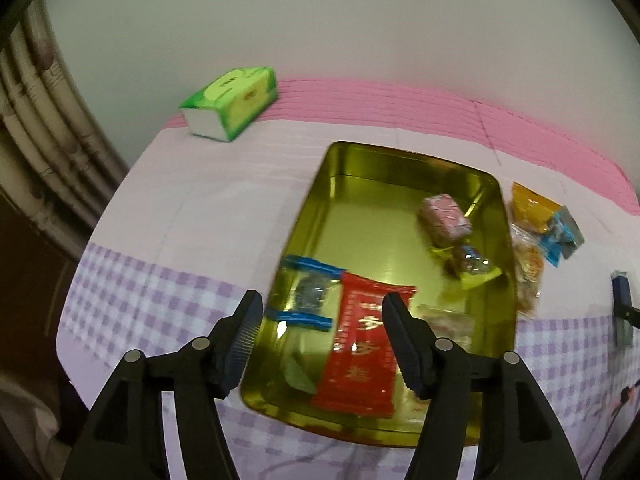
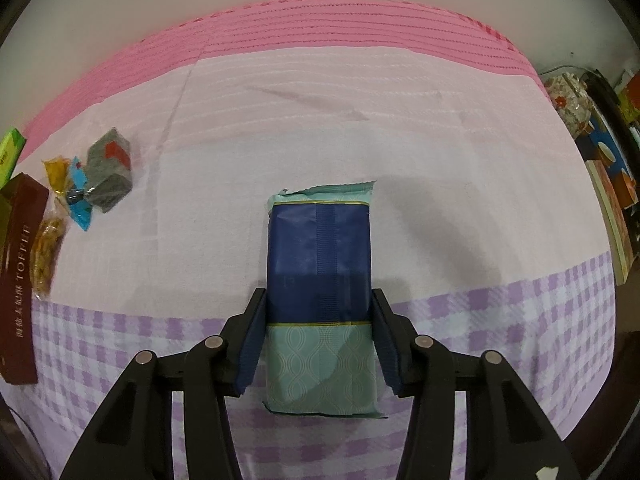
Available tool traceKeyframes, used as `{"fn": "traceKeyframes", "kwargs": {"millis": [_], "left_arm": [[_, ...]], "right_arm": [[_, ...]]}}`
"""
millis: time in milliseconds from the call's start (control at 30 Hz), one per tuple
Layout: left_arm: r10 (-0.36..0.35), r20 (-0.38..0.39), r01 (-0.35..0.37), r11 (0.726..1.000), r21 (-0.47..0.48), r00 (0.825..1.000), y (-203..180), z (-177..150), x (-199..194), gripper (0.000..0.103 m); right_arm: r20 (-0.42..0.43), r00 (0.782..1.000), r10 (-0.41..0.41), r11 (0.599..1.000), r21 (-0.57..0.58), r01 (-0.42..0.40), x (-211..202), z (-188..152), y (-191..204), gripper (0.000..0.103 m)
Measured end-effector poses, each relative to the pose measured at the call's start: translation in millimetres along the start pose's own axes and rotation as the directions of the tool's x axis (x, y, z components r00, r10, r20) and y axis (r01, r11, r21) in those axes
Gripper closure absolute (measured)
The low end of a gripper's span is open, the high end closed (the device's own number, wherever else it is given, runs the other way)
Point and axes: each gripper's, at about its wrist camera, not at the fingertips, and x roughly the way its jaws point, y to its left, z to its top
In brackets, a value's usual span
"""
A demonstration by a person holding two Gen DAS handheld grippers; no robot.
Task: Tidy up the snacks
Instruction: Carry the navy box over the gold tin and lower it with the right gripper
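Note:
A gold tin tray lies on the cloth-covered table and holds a red packet, a blue-ended clear packet, a pink wrapped snack and small candies. My left gripper is open and empty above the tray's near end. My right gripper has its jaws closed against the sides of a blue and teal snack pack lying on the cloth. Loose snacks sit right of the tray; in the right wrist view they lie at the left beside a grey packet.
A green tissue pack sits at the table's back left. A brown toffee box stands at the left edge in the right wrist view. Books and boxes are stacked beyond the table's right edge. A pink mat covers the far side.

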Motion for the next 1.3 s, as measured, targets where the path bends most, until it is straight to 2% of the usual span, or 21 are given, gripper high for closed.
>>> {"fn": "traceKeyframes", "kwargs": {"millis": [167,333,533,667,867,967,1167,1300], "left_arm": [[0.007,0.002,-0.007,1.000,-0.028,1.000,14.4,-2.6,5.2,0.035],[-0.010,-0.024,0.009,0.998,-0.056,1.000,23.9,-6.1,8.6,0.034],[0.002,0.001,-0.002,0.993,-0.115,1.000,49.1,-5.7,1.0,0.033],[0.009,0.015,-0.007,0.988,-0.155,1.000,65.9,-8.2,-4.9,0.033],[0.028,0.005,-0.026,0.981,-0.194,1.000,81.3,-17.4,-8.1,0.032],[0.033,0.001,-0.032,0.977,-0.211,0.999,87.7,-23.4,-9.4,0.032],[0.052,-0.016,-0.054,0.968,-0.244,0.999,97.7,-29.4,-7.1,0.032],[0.040,-0.016,-0.043,0.963,-0.265,0.999,100.3,-29.2,-5.6,0.032]], "right_arm": [[0.041,0.997,0.061,0.998,-0.003,-0.061,-25.4,-1.5,34.4,0.057],[0.068,0.984,0.164,0.984,-0.076,-0.158,-57.0,-5.9,94.5,0.057],[0.048,0.958,0.282,0.948,-0.169,-0.271,-81.1,-13.1,166.9,0.057],[0.027,0.943,0.332,0.922,-0.222,-0.318,-89.2,-16.5,210.2,0.057],[-0.001,0.929,0.369,0.893,-0.275,-0.355,-88.1,-22.4,270.1,0.057],[-0.008,0.925,0.379,0.891,-0.265,-0.367,-82.1,-25.9,291.1,0.057],[-0.030,0.930,0.366,0.893,-0.268,-0.360,-67.9,-35.6,321.7,0.057],[-0.043,0.933,0.358,0.894,-0.271,-0.356,-62.1,-39.1,330.0,0.057]]}}
